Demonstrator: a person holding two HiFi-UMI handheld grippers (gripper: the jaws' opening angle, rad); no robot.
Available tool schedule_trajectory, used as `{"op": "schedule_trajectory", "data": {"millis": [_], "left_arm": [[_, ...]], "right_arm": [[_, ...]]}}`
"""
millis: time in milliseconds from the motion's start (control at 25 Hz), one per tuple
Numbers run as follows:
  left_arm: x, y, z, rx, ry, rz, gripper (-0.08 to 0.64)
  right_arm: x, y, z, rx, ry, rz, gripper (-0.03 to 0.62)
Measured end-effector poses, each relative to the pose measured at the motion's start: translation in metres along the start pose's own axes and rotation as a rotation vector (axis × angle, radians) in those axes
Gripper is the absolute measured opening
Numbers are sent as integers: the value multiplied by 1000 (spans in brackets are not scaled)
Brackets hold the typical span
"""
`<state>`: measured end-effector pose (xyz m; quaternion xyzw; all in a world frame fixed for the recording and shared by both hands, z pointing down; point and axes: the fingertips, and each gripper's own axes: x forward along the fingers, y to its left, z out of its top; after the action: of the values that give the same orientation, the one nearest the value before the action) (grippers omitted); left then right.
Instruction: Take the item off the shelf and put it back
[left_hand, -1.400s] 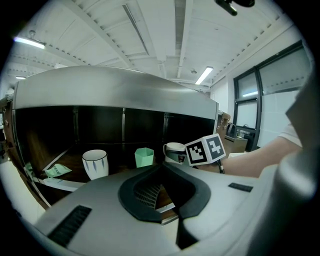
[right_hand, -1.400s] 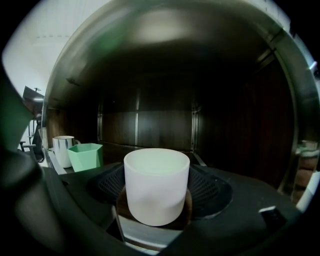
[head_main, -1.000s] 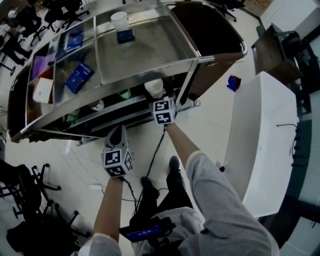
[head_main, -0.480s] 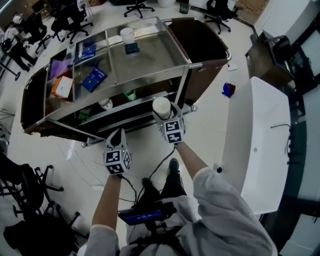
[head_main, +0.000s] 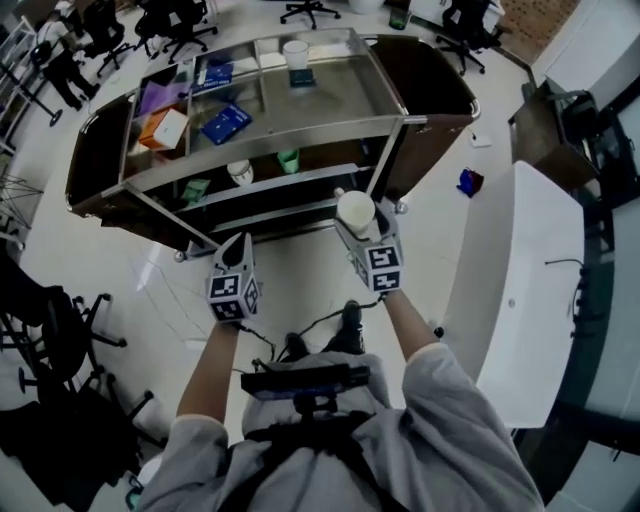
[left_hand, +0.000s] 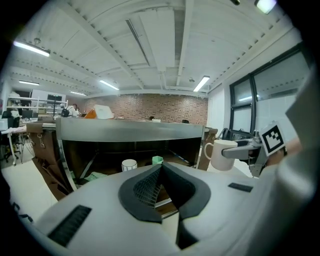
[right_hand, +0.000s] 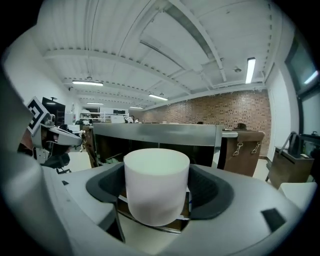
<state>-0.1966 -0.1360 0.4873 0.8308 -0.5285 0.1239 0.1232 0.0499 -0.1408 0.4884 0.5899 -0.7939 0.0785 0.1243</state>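
A white mug (head_main: 355, 211) is held upright in front of the steel shelf cart (head_main: 270, 134), off its shelves. My right gripper (head_main: 357, 222) is shut on it, one jaw on each side of the mug's wall (right_hand: 156, 185). In the left gripper view the mug (left_hand: 221, 155) shows at the right with its handle turned left. My left gripper (head_main: 238, 252) hovers to the left, level with the right one. Its jaws meet at the tips (left_hand: 161, 169) with nothing between them.
The cart's lower shelf holds a white cup (head_main: 239, 172) and a green cup (head_main: 288, 159). On top stand another white cup (head_main: 296, 52), blue packets (head_main: 226, 122) and an orange box (head_main: 165, 128). A white desk (head_main: 520, 300) is at the right, black chairs (head_main: 50, 340) at the left.
My right gripper has drawn the mug out from the cart's lower shelf and lifted it. Both grippers have backed away from the cart, which now sits farther off.
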Motion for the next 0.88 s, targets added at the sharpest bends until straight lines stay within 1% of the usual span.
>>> {"op": "schedule_trajectory", "data": {"millis": [120, 280, 400, 480, 600, 680, 800, 880], "left_arm": [[-14, 9, 2, 8, -3, 6, 5], [-31, 17, 6, 29, -31, 9, 5], [-45, 24, 4, 16, -40, 30, 5], [-53, 28, 3, 0, -40, 48, 5], [-60, 31, 0, -7, -41, 54, 5], [-63, 30, -2, 7, -37, 55, 5], [-67, 32, -1, 49, -34, 79, 5], [-69, 32, 0, 37, -48, 88, 5]], "right_arm": [[-18, 11, 5, 12, -22, 35, 400], [-42, 26, 7, 9, -35, 75, 402], [-56, 33, 4, -2, -38, 97, 402], [-63, 34, 2, -12, -35, 102, 402], [-68, 36, 4, -11, -38, 106, 402], [-70, 38, 3, -17, -37, 108, 402], [-70, 39, 0, -18, -39, 118, 402], [-69, 40, -3, -12, -37, 121, 402]]}}
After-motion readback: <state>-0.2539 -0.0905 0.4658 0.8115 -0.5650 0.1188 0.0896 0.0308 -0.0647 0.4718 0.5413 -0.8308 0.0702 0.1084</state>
